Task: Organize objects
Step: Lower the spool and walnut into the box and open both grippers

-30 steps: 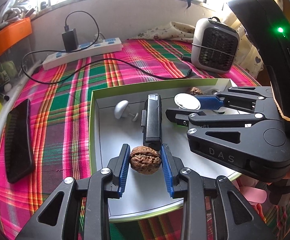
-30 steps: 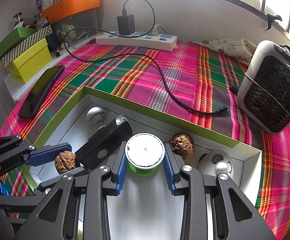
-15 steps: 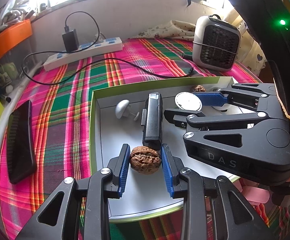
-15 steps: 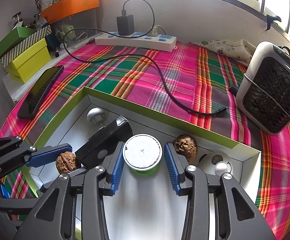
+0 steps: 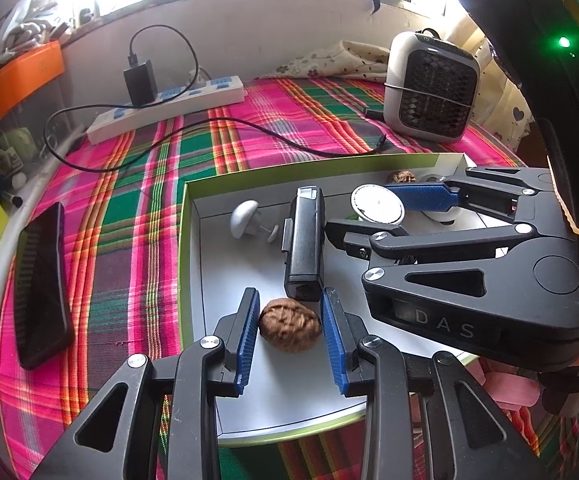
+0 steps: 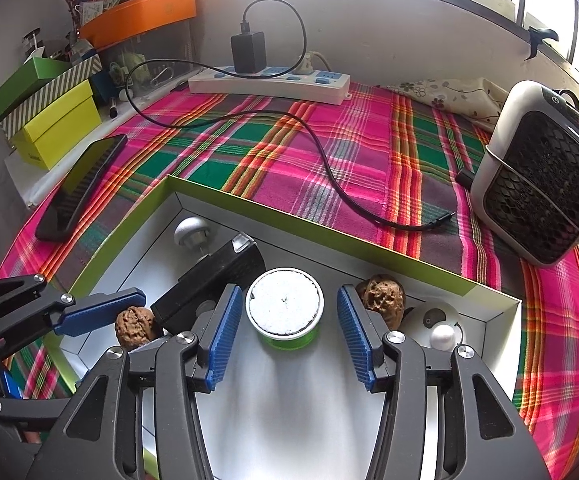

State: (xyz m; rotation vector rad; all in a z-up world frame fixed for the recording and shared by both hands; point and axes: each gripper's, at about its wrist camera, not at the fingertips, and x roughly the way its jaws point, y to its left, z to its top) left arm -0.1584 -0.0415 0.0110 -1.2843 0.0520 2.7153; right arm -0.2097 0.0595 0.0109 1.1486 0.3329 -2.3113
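plaid cloth carries a tray (image 6: 321, 236); left gripper (image 5: 290, 334) clamps a walnut (image 5: 289, 330), right gripper (image 6: 285, 334) jaws are opening around a green tub (image 6: 285, 308).

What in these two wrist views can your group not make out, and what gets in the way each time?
- Left wrist view: the far walnut is mostly hidden behind the right gripper.
- Left wrist view: whether the left gripper pads touch the near walnut.
- Right wrist view: the white round item in the box corner is partly covered by a finger.
- Both views: the phone screen is dark.
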